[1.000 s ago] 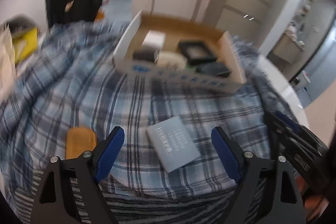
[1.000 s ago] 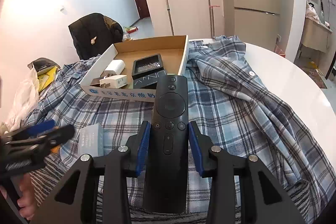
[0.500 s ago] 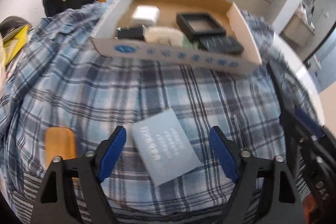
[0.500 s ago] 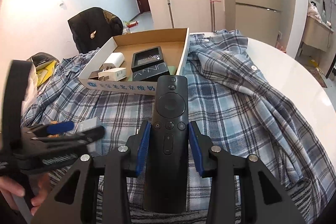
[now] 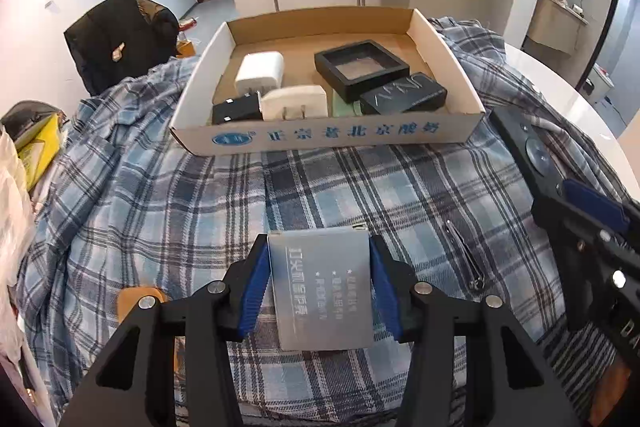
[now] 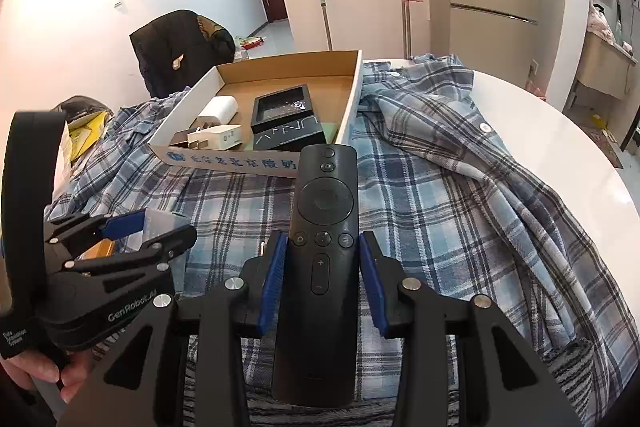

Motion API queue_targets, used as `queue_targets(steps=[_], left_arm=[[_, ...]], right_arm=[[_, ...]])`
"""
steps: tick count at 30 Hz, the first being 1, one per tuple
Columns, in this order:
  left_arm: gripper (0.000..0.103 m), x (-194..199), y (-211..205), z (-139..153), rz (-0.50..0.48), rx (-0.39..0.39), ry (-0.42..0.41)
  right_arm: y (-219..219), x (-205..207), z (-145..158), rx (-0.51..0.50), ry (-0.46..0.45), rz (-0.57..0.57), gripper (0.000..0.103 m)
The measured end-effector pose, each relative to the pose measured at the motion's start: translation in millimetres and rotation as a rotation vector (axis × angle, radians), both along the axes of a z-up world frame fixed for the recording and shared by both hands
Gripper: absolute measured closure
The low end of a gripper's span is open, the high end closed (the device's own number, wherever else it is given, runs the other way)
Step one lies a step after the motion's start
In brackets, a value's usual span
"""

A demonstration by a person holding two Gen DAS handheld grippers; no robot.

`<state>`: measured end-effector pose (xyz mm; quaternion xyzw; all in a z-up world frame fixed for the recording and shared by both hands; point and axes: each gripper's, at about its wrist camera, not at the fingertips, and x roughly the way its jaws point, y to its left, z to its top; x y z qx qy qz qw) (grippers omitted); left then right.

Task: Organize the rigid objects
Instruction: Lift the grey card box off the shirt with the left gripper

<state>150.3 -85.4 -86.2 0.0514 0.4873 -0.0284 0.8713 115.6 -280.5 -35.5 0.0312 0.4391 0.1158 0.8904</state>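
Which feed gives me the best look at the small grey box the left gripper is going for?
The left wrist view: the grey box lies face up, printed text showing, between the blue pads of the left gripper, whose jaws have just been closing onto its sides. The right wrist view shows only a corner of the box behind that gripper.

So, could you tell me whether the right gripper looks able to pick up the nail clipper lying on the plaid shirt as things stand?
Probably not: the right gripper is shut on the black remote, so its jaws are occupied, though the nail clipper itself lies uncovered.
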Motion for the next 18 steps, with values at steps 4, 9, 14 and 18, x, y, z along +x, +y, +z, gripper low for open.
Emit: queue_targets(steps=[4,9,14,18], left_arm=[[0.018,4.9,12.1,-20.2,0.048,-0.034,0.066],[0.050,4.0,27.3,-19.8,0.087,-0.119,0.064],[0.054,-6.4,14.3,-11.9,0.036,-0.069,-0.014],[0.054,-12.7,11.1,-2.0,0.031,-0.056,-0.065]], right_arm=[[0.6,1.9,-2.9,-0.005,0.011,-0.003,0.067],[0.8,4.3,-6.9,0.008,0.035,0.004,0.067],[2.2,3.7,-8.0,-0.002,0.038,0.005,0.067],[2.4,3.6,-8.0,-0.003,0.035,0.002,0.067]])
